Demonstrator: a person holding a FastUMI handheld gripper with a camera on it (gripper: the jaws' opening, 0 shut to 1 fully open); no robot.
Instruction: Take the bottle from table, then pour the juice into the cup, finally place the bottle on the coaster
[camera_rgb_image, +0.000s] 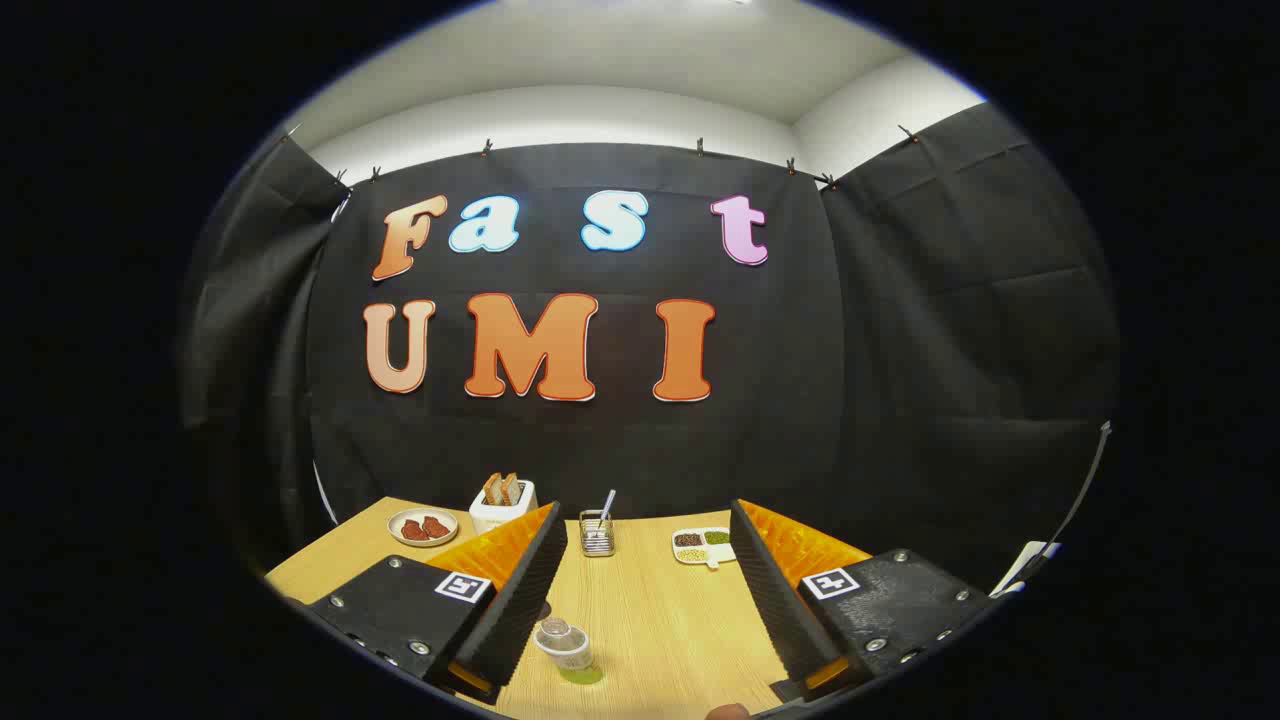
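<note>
On the wooden table a small clear bottle of green juice stands between the wide-spread fingers

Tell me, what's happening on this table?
A person is holding a pair of tongs above a wooden table. Its two fingers are wide open and grip nothing. Low between them, close to the left finger, stands a small clear bottle with green juice at the bottom. Farther back sit a plate of red food, a toaster with bread, a little wire basket and a divided dish of beans. The bottle hasn't been picked up yet.
</note>
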